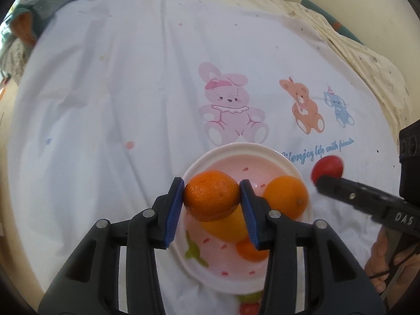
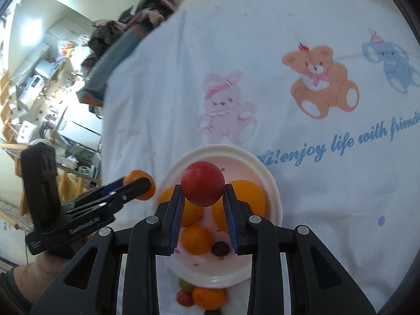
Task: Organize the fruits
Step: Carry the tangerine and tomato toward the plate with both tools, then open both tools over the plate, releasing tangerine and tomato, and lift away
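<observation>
Now the round pink-and-white plate (image 2: 273, 183) held two big oranges (image 2: 245, 199), a small mandarin (image 2: 197, 239) and one dark grape (image 2: 221, 248). Left gripper (image 1: 212, 199) clamped a dimpled orange mandarin (image 1: 211, 195) above it; right gripper (image 2: 202, 191) pinched a red round fruit (image 2: 202, 187). At six o'clock off the rim, loose fruits (image 2: 207, 298) lay on the white cartoon-print cloth (image 2: 315, 210).

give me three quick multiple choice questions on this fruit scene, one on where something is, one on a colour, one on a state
1. Where is the plate?
A. on the cartoon-print cloth
B. on a shelf
C. on the floor

2. What colour is the fruit in the right gripper?
A. green
B. red
C. yellow

3. What is the left gripper doing?
A. hanging open
B. shut on nothing
C. shut on an orange

Answers: 1 A, cloth shows all round the plate. 2 B, a red ball sits between the pads. 3 C, both pads press the orange.
</observation>
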A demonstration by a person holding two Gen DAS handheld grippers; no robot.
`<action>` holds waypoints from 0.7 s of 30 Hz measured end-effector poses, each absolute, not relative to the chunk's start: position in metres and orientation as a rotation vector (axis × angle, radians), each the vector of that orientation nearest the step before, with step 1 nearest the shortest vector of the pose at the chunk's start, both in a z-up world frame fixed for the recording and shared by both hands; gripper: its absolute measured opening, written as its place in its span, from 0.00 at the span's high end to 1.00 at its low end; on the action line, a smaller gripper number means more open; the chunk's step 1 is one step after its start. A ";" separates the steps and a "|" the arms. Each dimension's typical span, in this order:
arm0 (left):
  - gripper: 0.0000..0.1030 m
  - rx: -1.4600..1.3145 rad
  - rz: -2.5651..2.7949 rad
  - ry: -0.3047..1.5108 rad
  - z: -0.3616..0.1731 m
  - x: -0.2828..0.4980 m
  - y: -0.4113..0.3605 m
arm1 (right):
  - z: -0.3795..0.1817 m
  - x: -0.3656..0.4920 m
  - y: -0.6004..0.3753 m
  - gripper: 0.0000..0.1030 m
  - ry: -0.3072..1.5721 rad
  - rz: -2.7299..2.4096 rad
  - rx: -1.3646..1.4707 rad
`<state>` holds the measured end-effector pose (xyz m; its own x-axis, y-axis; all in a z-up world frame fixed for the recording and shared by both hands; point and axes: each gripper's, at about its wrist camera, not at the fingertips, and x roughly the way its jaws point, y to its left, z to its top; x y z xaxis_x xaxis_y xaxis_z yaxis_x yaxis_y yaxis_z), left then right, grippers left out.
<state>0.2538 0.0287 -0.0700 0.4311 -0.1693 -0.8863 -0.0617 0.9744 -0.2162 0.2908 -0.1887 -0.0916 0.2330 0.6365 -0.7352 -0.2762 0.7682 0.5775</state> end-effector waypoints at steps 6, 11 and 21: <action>0.62 -0.253 -0.091 1.133 -0.077 0.265 0.026 | -0.104 0.296 -0.185 0.69 1.198 0.668 0.371; 0.46 -0.288 -0.102 1.154 -0.080 0.268 0.028 | -0.105 0.296 -0.183 0.64 1.205 0.685 0.391; 0.29 -0.301 -0.073 1.139 -0.076 0.263 0.034 | -0.089 0.296 -0.200 0.51 1.139 0.639 0.401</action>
<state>0.2630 0.0338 -0.0760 0.4209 -0.2098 -0.8825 -0.0947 0.9574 -0.2728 0.2956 -0.2003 -0.0888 0.2716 0.6528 -0.7072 -0.2625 0.7572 0.5981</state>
